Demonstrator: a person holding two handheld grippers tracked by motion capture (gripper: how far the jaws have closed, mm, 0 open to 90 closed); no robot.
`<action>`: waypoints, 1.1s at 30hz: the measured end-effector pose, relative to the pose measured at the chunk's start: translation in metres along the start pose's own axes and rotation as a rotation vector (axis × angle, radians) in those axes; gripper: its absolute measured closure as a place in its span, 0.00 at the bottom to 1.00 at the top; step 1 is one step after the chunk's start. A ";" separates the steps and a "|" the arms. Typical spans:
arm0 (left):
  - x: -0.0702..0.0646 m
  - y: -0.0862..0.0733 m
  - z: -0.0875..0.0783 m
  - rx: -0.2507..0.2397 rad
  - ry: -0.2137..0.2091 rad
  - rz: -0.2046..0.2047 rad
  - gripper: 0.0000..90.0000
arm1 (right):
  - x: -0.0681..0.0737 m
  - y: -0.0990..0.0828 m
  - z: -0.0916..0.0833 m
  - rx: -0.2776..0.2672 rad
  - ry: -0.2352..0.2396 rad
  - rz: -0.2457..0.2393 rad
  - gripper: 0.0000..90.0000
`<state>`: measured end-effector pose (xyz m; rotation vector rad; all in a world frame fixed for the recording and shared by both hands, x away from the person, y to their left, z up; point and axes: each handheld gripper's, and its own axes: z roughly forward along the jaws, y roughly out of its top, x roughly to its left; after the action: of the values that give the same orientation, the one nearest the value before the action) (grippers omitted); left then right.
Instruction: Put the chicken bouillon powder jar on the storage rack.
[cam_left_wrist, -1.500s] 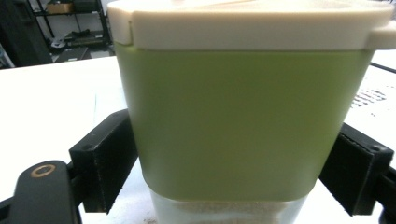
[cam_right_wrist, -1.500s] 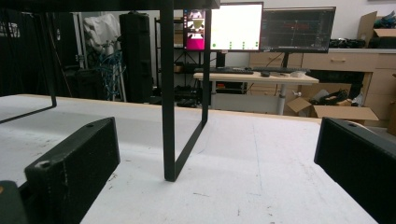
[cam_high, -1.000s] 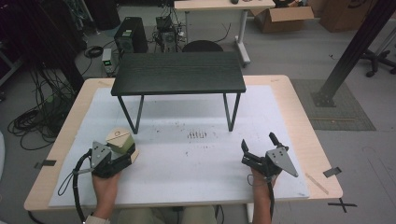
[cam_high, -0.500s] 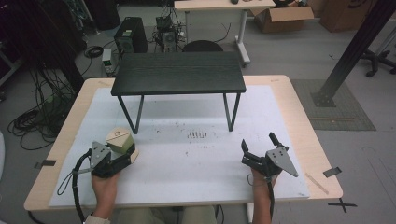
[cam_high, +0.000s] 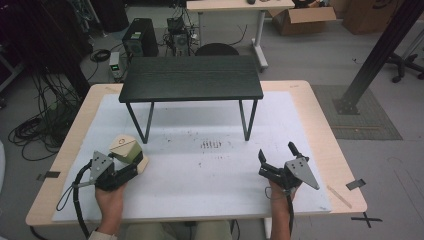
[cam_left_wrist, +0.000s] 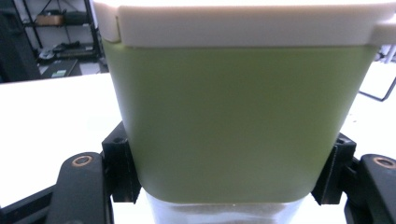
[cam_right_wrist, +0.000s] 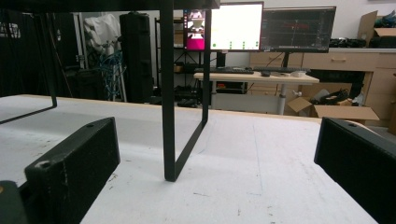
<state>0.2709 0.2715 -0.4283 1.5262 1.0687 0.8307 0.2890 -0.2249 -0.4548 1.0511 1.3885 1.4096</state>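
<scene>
- Left gripper (cam_high: 129, 167): jaws clamped on the lower sides of a green square plastic container with a cream lid (cam_high: 125, 149), at the near-left of the white mat (cam_high: 200, 200). Person's left hand (cam_high: 111, 196) is behind it.
- Left gripper view: the black jaw pads (cam_left_wrist: 122, 170) press both flanks of the green body (cam_left_wrist: 233, 121); cream lid (cam_left_wrist: 243, 21) on top, closed. A clear band shows below the green wall at the base. Contents can't be made out.
- High view: container looks tilted, lid with a ring mark facing up and away, sitting just ahead of the gripper body and touching the jaws.
- Right gripper (cam_high: 278, 159): jaws spread wide, nothing between them, low over the near-right of the mat, held by the right hand (cam_high: 280, 192).
- Right gripper view: both black jaws apart at the frame edges; between them, farther off, a leg of the small black table with thin metal legs (cam_right_wrist: 169, 93).
- Black table (cam_high: 191, 77) stands at the far middle of the mat, well apart from both grippers.
- Container and right gripper are well apart, on opposite sides of the mat.
- Background: monitors on a desk (cam_right_wrist: 259, 28), cardboard box (cam_high: 305, 15).
</scene>
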 end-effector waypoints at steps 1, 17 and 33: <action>-0.001 0.003 -0.001 -0.009 -0.005 0.002 0.33 | 0.000 0.000 0.000 0.001 0.000 0.000 0.00; -0.010 0.045 -0.012 -0.105 -0.056 -0.001 0.33 | 0.000 0.000 0.000 0.001 0.000 -0.002 0.00; -0.018 0.082 -0.025 -0.176 -0.092 -0.012 0.33 | 0.000 0.000 0.000 0.003 0.000 0.000 0.00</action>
<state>0.2588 0.2592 -0.3421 1.3954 0.9128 0.8165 0.2892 -0.2248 -0.4547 1.0526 1.3908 1.4086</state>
